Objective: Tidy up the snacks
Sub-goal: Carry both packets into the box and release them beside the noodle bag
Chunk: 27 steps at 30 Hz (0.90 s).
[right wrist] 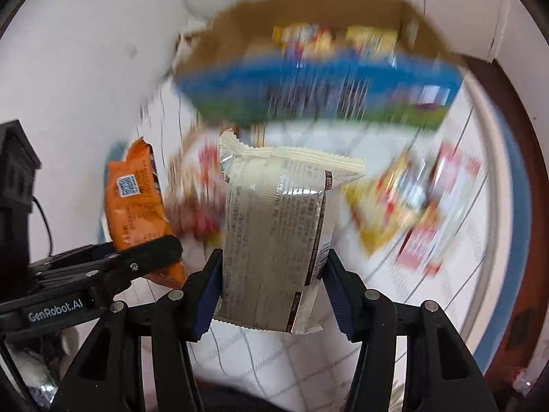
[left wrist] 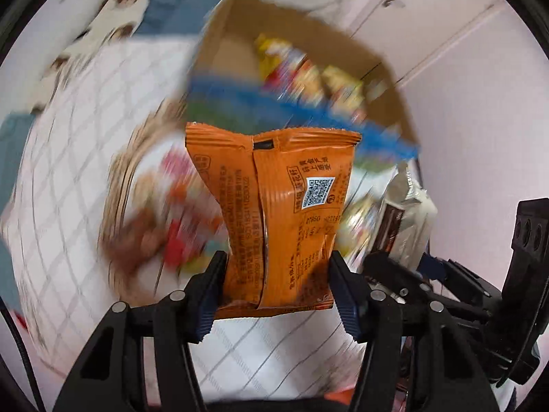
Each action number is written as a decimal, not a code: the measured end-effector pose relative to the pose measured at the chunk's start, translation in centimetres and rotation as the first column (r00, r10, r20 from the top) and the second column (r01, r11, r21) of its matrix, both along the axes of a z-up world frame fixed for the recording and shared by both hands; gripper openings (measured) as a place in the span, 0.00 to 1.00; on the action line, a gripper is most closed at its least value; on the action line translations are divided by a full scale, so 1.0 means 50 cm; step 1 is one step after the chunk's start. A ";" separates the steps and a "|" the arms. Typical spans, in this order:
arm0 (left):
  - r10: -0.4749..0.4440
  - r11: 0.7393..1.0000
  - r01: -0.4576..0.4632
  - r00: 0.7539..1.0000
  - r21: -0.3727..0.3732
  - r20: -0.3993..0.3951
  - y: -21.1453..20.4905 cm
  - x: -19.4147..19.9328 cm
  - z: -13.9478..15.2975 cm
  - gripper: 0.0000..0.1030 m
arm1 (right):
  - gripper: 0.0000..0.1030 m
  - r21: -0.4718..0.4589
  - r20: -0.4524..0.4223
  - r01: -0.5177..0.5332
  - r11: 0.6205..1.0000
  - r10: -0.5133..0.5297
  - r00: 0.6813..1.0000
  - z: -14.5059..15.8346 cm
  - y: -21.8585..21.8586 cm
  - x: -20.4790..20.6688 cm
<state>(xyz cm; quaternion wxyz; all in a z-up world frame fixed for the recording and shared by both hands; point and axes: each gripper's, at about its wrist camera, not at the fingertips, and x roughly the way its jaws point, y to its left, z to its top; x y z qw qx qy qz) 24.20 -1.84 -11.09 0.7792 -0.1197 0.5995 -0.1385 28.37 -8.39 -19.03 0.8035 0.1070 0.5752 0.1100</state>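
Observation:
My left gripper is shut on an orange snack packet, held upright above the table, its QR-code back facing the camera. My right gripper is shut on a cream and silver snack packet, also upright. The orange packet also shows in the right wrist view at the left, and the cream packet in the left wrist view at the right. Ahead is an open cardboard box with a blue and green front and several blurred snacks inside; it also shows in the left wrist view.
Loose snack packets lie blurred on the white checked tablecloth: a red and brown pile at the left, yellow and red packets at the right. The table's brown edge curves at far right. White cabinet doors stand behind.

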 end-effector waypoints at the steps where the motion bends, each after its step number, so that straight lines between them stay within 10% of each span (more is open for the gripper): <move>1: -0.010 1.000 0.010 1.000 0.005 0.022 -0.013 0.032 0.023 0.54 | 0.57 -0.008 0.033 0.010 1.000 -0.010 0.999 0.026 -0.017 0.026; 8: -0.068 0.989 0.053 0.992 0.141 0.103 -0.061 0.246 0.094 0.54 | 0.57 -0.096 0.128 0.062 0.993 -0.050 0.990 0.116 -0.124 0.258; 19: -0.083 0.973 0.123 0.976 0.195 -0.200 -0.060 0.438 -0.107 0.55 | 0.58 -0.109 -0.102 -0.025 0.994 0.014 0.995 -0.046 -0.128 0.466; 21: -0.071 0.980 0.114 0.965 0.161 -0.253 -0.052 0.439 -0.139 0.56 | 0.62 -0.095 -0.189 -0.058 0.994 0.039 0.981 -0.088 -0.119 0.486; 23: -0.055 0.980 0.102 0.965 0.171 -0.256 -0.047 0.436 -0.148 0.62 | 0.93 -0.089 -0.241 -0.074 0.993 0.051 0.969 -0.114 -0.117 0.492; 27: -0.049 0.976 0.097 0.970 0.193 -0.238 -0.040 0.431 -0.154 0.85 | 0.96 -0.112 -0.260 -0.063 0.992 0.032 0.965 -0.132 -0.128 0.486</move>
